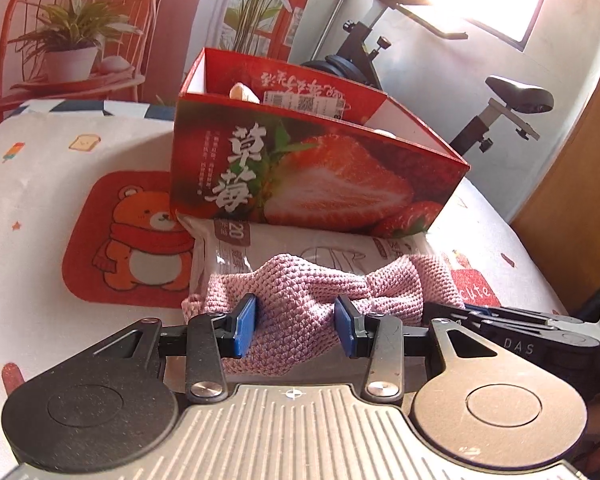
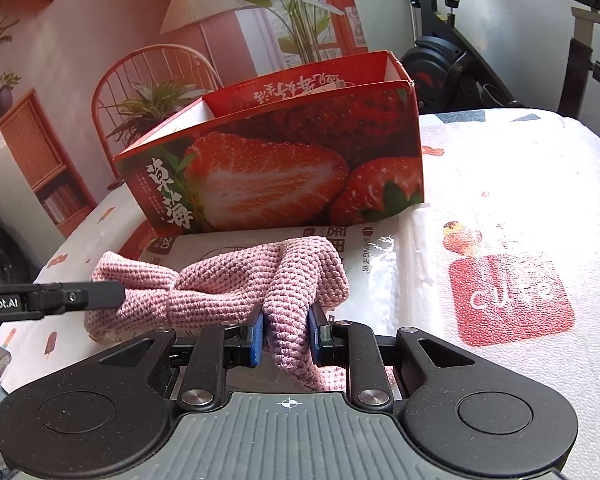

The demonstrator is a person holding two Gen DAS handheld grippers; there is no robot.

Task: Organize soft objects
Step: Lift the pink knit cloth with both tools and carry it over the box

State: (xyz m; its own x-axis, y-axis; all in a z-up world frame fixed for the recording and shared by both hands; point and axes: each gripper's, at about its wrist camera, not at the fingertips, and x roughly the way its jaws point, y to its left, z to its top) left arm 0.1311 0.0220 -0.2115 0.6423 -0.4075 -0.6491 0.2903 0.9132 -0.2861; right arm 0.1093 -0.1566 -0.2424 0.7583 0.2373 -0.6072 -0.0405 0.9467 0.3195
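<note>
A pink knitted cloth [image 1: 300, 292] lies bunched over a white plastic packet [image 1: 284, 248] in front of a red strawberry box [image 1: 320, 168]. My left gripper [image 1: 296, 328] is shut on the cloth's left part, blue pads pressing a thick fold. My right gripper [image 2: 286, 332] is shut on the cloth [image 2: 260, 276] at its right end. The left gripper's finger [image 2: 80, 298] shows at the left of the right wrist view, and the right gripper [image 1: 500, 316] at the right of the left wrist view. The box [image 2: 284, 160] is open-topped with a pale object [image 1: 244, 92] inside.
The bed has a white printed cover [image 2: 520, 200] with an orange bear patch [image 1: 128, 240] and a red patch [image 2: 512, 300]. An exercise bike [image 1: 500, 92] stands behind the bed. A wall poster with a chair and plants [image 1: 72, 40] is at the back.
</note>
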